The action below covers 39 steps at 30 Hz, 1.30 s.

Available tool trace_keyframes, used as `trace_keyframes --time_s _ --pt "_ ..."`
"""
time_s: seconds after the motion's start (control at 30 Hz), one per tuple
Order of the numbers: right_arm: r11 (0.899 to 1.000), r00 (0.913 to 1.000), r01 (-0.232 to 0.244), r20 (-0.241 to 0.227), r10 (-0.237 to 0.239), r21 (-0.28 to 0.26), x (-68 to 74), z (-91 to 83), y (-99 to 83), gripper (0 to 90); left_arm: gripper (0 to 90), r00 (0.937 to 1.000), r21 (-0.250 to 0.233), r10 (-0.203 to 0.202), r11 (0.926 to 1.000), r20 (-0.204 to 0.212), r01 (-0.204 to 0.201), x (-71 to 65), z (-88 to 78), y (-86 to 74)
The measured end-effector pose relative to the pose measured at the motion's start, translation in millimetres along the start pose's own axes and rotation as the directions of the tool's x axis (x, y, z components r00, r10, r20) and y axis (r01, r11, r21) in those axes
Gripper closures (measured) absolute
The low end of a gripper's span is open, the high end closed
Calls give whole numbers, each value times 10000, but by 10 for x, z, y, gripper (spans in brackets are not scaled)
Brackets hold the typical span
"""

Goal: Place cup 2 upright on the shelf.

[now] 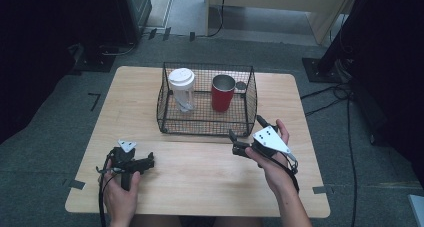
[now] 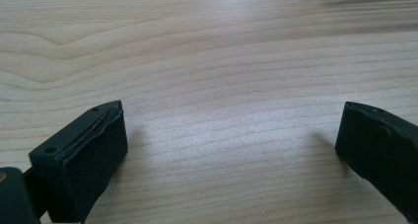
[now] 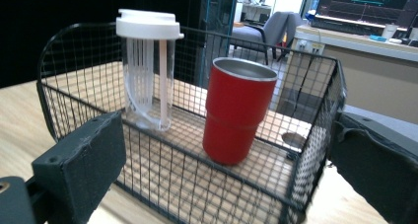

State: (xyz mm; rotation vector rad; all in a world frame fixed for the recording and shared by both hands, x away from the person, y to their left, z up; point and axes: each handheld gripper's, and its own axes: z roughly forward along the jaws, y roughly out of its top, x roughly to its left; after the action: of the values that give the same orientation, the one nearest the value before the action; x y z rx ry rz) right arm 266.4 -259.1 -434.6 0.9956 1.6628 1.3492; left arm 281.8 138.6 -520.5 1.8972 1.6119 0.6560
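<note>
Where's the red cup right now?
The red cup stands upright inside the wire basket, on its right side beside the clear lidded tumbler, just beyond the right tongs.

Bare table [image 1: 200,172] near the hands — wire basket [image 1: 206,124] walling both cups [image 1: 222,93].

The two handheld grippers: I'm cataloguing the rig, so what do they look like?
Both are black. The left gripper and right gripper each carry a grey three-cornered plate on top and trail a black cable. Their jaws are blocky, with dark matte pads. The forearms are bare, no sleeves in sight.
</note>
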Motion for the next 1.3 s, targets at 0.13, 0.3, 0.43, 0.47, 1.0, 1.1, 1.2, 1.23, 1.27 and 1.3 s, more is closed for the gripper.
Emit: trace_keyframes --time_s 0.13,0.3,0.43,0.47,1.0,1.1,1.2,1.23,1.27,1.3 --pt "10000 9999 -36 130 35 34 -23 -104 -92 15 1 10000 -8 0 10000 1 0 0 1 0" --pt "9997 9992 -214 326 211 72 -81 -236 -215 15 1 10000 -10 6 10000 3 -6 0 1 0" --pt "9990 9978 -397 529 387 180 -139 -342 -333 15 1 10000 -12 -4 10000 -2 4 -1 1 -1" --pt "9988 9974 -447 583 435 201 -155 -368 -360 15 1 10000 -11 -2 10000 0 2 0 1 0" --pt "9947 9811 -677 1863 523 770 -496 -798 -774 15 1 10000 5 19 10000 -4 -19 1 0 -1" --pt "9924 9754 -832 2115 625 906 -568 -893 -870 15 1 10000 8 20 10000 -6 -20 1 -1 -1" --pt "9902 9688 -998 2364 743 980 -642 -990 -955 15 1 10000 4 17 10000 -4 -17 1 0 -1" --pt "9897 9665 -1012 2458 736 1017 -668 -1021 -982 15 1 10000 3 16 10000 -7 -16 0 -1 -1" --pt "9888 9642 -1051 2544 752 1058 -691 -1051 -1008 15 1 10000 0 16 10000 -7 -16 0 0 -1" --pt "9877 9614 -1102 2638 777 1106 -713 -1081 -1032 15 1 10000 3 17 10000 -5 -17 1 -1 -1"
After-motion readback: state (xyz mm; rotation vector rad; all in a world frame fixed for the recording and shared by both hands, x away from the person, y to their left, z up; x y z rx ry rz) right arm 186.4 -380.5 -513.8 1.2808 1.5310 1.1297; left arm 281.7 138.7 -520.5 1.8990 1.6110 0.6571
